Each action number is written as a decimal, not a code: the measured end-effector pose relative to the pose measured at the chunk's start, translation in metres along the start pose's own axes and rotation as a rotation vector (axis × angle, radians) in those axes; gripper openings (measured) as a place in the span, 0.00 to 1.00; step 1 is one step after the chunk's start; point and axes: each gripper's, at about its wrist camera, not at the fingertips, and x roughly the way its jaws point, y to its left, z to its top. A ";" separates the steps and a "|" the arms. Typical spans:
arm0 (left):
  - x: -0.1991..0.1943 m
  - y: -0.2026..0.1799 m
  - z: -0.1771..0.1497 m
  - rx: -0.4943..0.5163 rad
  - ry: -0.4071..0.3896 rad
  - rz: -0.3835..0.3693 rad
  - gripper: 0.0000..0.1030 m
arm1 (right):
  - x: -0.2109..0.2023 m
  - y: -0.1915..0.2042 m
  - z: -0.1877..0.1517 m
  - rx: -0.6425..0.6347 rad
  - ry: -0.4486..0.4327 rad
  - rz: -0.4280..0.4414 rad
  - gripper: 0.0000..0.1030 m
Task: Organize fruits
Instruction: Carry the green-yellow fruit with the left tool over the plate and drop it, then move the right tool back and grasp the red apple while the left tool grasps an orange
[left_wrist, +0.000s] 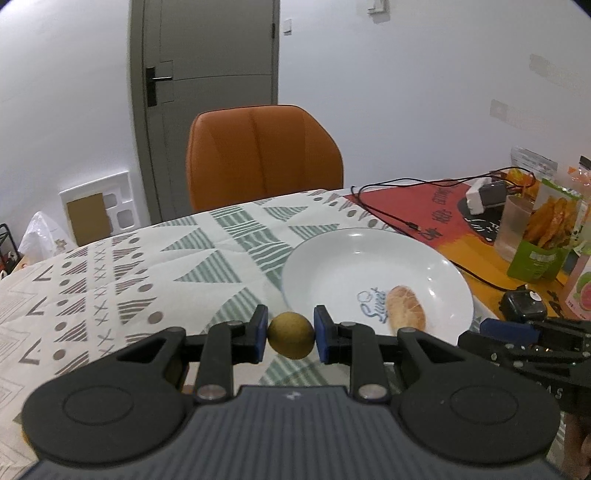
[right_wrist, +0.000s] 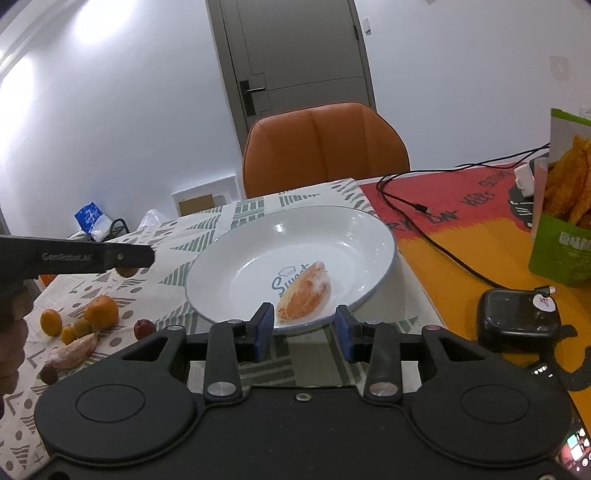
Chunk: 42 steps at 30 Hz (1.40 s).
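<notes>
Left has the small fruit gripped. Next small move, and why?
Probably carry it right and forward over the plate, then release. The left gripper holds the fruit just short of the rim; one segment already lies inside, and the right gripper is open, empty.

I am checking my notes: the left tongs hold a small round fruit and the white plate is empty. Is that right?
Not quite. The left tongs do hold the small round fruit, but the white plate is not empty: a peeled orange segment lies on it, as the right wrist view shows.
</notes>
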 end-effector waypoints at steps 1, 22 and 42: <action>0.001 -0.002 0.001 0.004 -0.001 -0.003 0.24 | -0.002 -0.001 0.000 0.001 -0.002 -0.002 0.37; 0.000 -0.019 0.015 0.018 -0.017 -0.001 0.55 | -0.011 -0.001 -0.005 0.017 -0.008 0.008 0.43; -0.050 0.059 -0.004 -0.084 -0.054 0.201 0.82 | 0.003 0.040 0.002 0.001 -0.014 0.127 0.90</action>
